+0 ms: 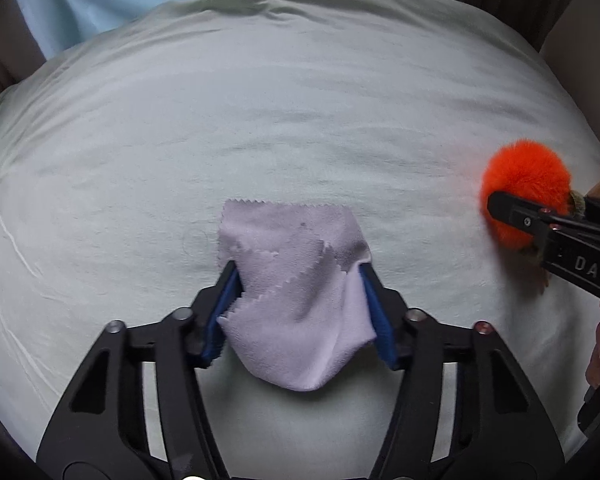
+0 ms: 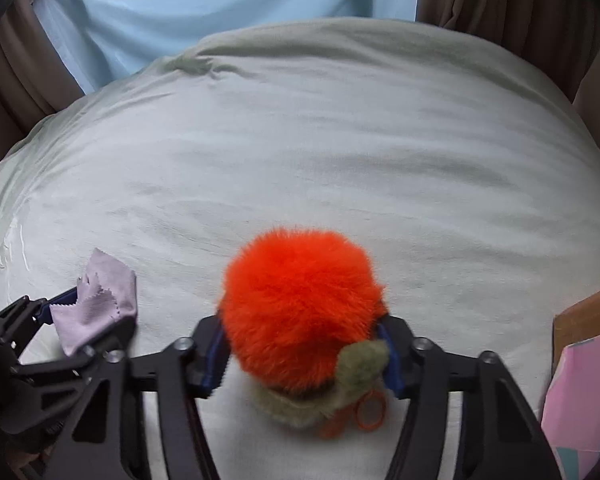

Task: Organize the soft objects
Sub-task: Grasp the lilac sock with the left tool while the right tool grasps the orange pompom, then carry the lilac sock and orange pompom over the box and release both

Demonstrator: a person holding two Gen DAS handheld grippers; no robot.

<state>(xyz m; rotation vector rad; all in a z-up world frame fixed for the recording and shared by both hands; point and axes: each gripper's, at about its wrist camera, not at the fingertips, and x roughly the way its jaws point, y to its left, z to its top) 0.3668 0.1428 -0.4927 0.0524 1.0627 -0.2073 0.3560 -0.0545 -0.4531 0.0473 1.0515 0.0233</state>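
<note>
Lilac cloth [image 1: 300,292] sits pinched in the left gripper [image 1: 300,280]; right of it, the right gripper [image 2: 304,344] clamps an orange pom-pom [image 2: 300,304] over the pale bedding [image 1: 300,120].

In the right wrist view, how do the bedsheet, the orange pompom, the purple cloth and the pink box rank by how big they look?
1. Bedsheet, filling most of the view.
2. Orange pompom, though it is very near the camera, between the right gripper fingers.
3. Pink box and purple cloth: unsure, since the box is cut off at the edge.
</note>
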